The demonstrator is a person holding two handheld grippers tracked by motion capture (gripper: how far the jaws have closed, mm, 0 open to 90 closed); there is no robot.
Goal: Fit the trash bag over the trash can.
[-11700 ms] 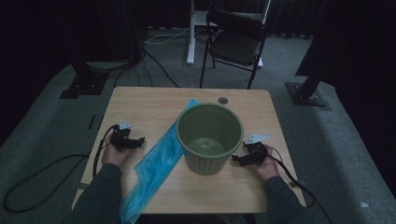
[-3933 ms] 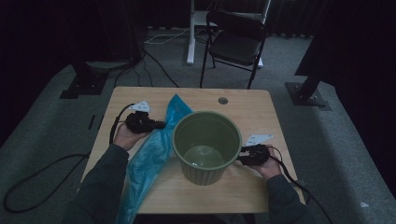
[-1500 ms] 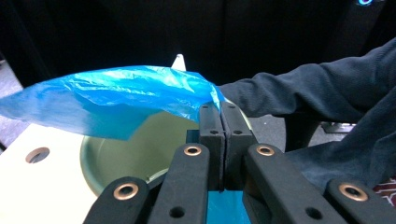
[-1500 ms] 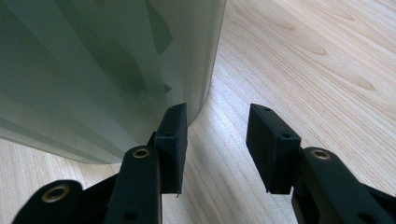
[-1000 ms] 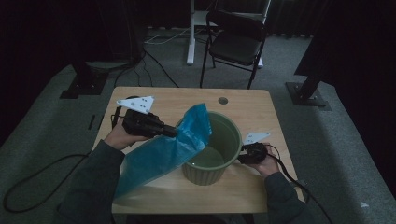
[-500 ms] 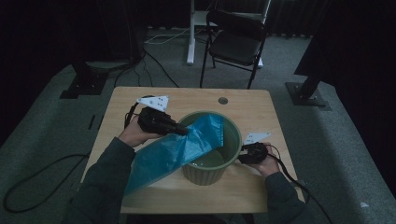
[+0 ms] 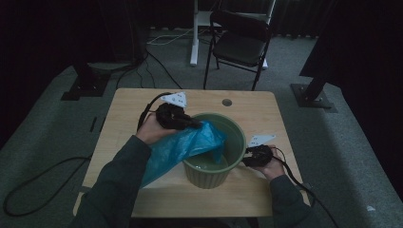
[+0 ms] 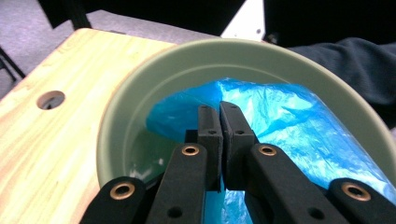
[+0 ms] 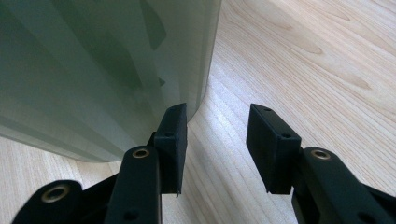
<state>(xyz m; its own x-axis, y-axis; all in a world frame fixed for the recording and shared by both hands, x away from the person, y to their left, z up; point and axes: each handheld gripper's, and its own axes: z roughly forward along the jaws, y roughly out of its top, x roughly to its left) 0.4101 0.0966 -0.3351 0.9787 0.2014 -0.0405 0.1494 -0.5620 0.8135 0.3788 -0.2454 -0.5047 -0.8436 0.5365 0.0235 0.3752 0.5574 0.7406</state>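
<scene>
A green ribbed pot (image 7: pixel 233 135) stands in the middle of the wooden table (image 7: pixel 128 109). A blue plastic bag (image 7: pixel 183 145) runs from the table's left front over the pot's rim, its end hanging inside the pot (image 8: pixel 149 93). My left gripper (image 7: pixel 190 124) is shut on the blue bag (image 8: pixel 280 116) just above the pot's opening, with the jaws pinched together (image 8: pixel 219 123). My right gripper (image 7: pixel 247 160) rests on the table beside the pot's right wall (image 9: pixel 102 70), open (image 9: pixel 215 140), with bare wood between its fingers; its left finger (image 9: pixel 173 135) sits close against the pot.
A round cable hole (image 7: pixel 226 102) lies near the table's far edge. A black folding chair (image 7: pixel 240 45) and a white desk leg (image 7: pixel 194 33) stand beyond the table. Cables trail over the grey carpet at the left.
My left gripper has carried the bag's end rightwards and down, from beside the pot to over its opening. The right gripper has stayed put.
</scene>
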